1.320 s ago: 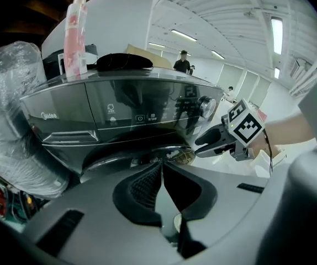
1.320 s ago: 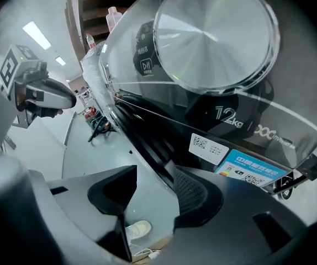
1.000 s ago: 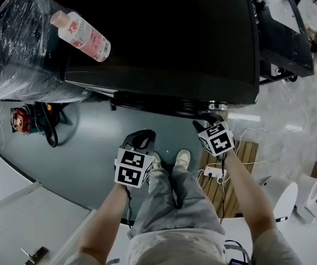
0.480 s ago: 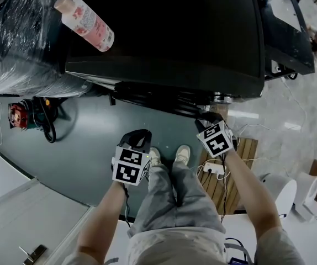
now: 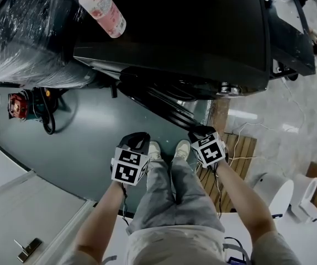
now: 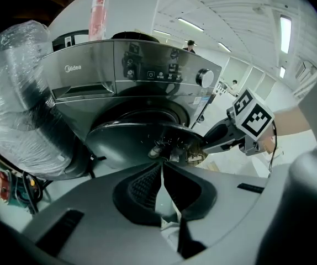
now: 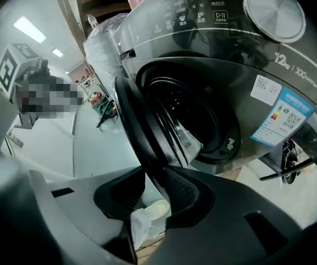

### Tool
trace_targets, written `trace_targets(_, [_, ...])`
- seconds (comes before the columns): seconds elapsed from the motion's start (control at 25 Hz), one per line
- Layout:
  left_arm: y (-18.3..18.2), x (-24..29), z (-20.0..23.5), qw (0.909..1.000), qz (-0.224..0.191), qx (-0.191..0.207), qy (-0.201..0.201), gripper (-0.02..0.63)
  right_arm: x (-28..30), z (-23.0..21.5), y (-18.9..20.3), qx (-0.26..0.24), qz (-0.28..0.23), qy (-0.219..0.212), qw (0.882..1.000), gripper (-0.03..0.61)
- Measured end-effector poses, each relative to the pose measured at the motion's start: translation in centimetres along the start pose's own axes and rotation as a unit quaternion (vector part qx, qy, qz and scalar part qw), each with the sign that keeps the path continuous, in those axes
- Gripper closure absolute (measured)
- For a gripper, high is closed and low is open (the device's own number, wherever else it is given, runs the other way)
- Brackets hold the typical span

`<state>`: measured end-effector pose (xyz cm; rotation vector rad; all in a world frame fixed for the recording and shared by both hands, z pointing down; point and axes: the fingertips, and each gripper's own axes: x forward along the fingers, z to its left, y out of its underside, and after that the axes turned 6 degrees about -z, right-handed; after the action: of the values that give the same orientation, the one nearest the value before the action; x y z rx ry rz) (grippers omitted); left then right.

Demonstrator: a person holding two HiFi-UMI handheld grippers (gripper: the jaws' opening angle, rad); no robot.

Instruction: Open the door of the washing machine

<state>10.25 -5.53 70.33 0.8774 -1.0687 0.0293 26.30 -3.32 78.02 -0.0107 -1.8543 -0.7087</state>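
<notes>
The dark washing machine (image 5: pixel 191 32) fills the top of the head view, with its round door (image 5: pixel 164 101) swung partly out from the drum opening (image 7: pixel 194 115). My right gripper (image 5: pixel 200 132) is shut on the door's rim (image 7: pixel 142 126); its jaws have just been closing, and the rim runs between the pads (image 7: pixel 183 189). The left gripper view shows the door (image 6: pixel 142 142) from the front with the right gripper (image 6: pixel 214 142) at its right edge. My left gripper (image 5: pixel 138 141) hangs in front of the door above the floor, its jaws (image 6: pixel 161 173) shut and holding nothing.
A pink bottle (image 5: pixel 103 7) lies on the machine's top. A plastic-wrapped bulky item (image 5: pixel 26 37) stands left of the machine, with a red tool and cable (image 5: pixel 19 105) on the floor below it. A wooden board with cables (image 5: pixel 241 148) lies right of my feet.
The door has swung out from the machine's front. My right gripper has come back towards my feet with the rim in it. The left gripper has shifted slightly nearer.
</notes>
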Motion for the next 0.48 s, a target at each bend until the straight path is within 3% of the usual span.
trace_targets(0.12, [1.9, -0.8, 0.7, 0.9999, 0.008, 0.004, -0.006, 0.583, 0.0, 2.2, 0.8, 0.023, -0.005, 0.016, 1.000, 0.443])
trace_targets(0.48, [7.0, -4.0, 2.0, 0.9990, 0.020, -0.033, -0.021, 0.583, 0.4, 8.7, 3.6, 0.100, 0.014, 0.027, 0.995, 0.440])
